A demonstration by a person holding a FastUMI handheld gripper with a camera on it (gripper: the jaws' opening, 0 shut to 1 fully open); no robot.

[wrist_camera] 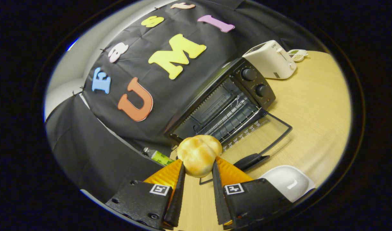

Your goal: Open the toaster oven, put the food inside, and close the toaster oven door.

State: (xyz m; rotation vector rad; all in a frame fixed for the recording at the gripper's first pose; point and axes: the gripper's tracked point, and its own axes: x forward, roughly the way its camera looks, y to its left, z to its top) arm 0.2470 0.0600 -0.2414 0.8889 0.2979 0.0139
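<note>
The claw [198,166] had both fingers clamped on the bread roll [198,154], held just in front of the toaster oven [221,106], whose door [260,134] lay flat open on the desk [311,106].

Green bottle [157,156] half behind tool [198,166]

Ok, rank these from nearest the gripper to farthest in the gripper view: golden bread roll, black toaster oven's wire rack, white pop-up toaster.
1. Golden bread roll: between the fingertips of the gripper, held.
2. Wire rack: beyond the roll, inside the open black toaster oven.
3. White pop-up toaster: past the oven, at the table's far end.
</note>
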